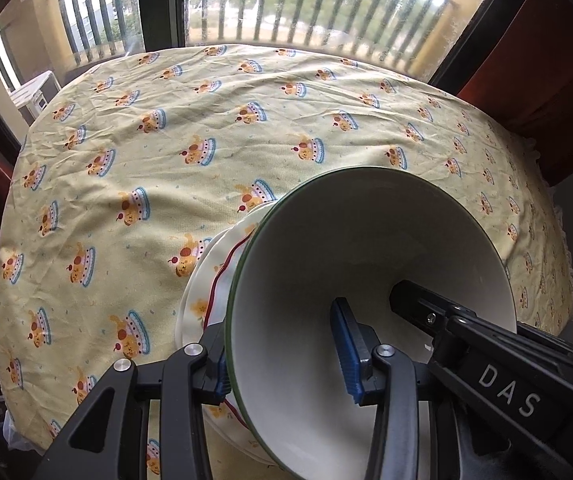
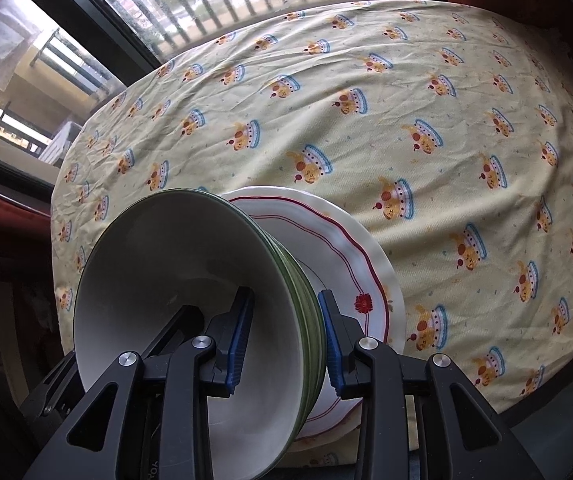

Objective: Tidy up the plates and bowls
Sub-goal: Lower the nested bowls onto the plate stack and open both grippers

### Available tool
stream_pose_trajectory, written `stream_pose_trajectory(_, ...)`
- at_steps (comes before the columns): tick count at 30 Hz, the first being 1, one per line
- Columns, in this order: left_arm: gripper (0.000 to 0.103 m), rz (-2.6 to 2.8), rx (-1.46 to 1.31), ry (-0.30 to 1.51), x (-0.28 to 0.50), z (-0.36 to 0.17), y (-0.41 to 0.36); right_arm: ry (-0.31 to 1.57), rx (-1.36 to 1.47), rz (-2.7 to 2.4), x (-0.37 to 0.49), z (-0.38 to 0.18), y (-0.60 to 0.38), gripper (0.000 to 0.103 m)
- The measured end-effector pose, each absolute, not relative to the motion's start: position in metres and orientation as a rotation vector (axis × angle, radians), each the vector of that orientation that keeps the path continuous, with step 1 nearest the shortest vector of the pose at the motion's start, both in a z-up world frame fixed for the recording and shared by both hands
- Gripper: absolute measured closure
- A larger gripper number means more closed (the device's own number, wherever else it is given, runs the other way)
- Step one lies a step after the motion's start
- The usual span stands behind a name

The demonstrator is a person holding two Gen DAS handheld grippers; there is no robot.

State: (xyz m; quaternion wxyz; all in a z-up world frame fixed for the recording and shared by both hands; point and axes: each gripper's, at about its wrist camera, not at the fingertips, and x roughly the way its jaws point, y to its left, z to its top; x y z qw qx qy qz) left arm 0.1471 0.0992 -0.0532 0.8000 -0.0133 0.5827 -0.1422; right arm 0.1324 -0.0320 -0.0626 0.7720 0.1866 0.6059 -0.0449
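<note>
Both grippers clamp opposite rims of the green-rimmed bowl stack [image 2: 190,280], left gripper [image 1: 286,344] & right gripper [image 2: 282,340], w/ the plates [image 2: 358,264] directly underneath, lower centre of frame.

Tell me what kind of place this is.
Probably a home dining spot: a table under a cartoon-print tablecloth, stacked bowls on plates, beside a window overlooking a railed balcony.

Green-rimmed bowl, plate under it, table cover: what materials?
Green-rimmed bowl: looks like glazed ceramic, with a smooth white inside, soft sheen and ribbed green outside; melamine not ruled out. Plate: the same glossy white look, scalloped rim, printed red lines and flower. Table cover: woven cloth, matte, creased, cartoon print.
</note>
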Motion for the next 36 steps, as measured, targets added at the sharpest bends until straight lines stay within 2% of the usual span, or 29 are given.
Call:
stream_pose_trajectory(9,0.061,-0.348,0.036,1.198,0.139,-0.051,0.096,1.241,0.401,-0.152,0.116,-0.062,-0.026,0.065)
stream_pose_trajectory(12,0.054,-0.334,0.032,1.190,0.139,-0.052,0.099,1.225,0.398,-0.160,0.114,-0.063,-0.026,0.063)
stream_pose_trajectory(16,0.035,-0.300,0.014,1.186,0.136,-0.052,0.103,1.237,0.404,-0.180,0.114,-0.065,-0.033,0.045)
stream_pose_trajectory(19,0.028,-0.280,0.009,1.169,0.129,-0.050,0.103,1.254,0.406,-0.160,0.113,-0.067,-0.037,0.041)
stream_pose_trajectory(25,0.018,-0.197,-0.028,1.123,0.112,-0.039,0.103,1.227,0.390,-0.108,0.101,-0.056,-0.045,0.038)
stream_pose_trajectory(28,0.017,-0.135,-0.039,1.093,0.104,-0.029,0.103,1.190,0.368,-0.053,0.095,-0.045,-0.051,0.035)
stream_pose_trajectory(34,0.014,-0.018,-0.055,0.942,0.078,0.005,0.104,1.066,0.336,0.032,0.075,-0.010,-0.071,0.031)
stream_pose_trajectory(36,0.009,-0.014,-0.102,0.881,0.065,0.015,0.104,1.022,0.340,0.042,0.066,0.000,-0.080,0.029)
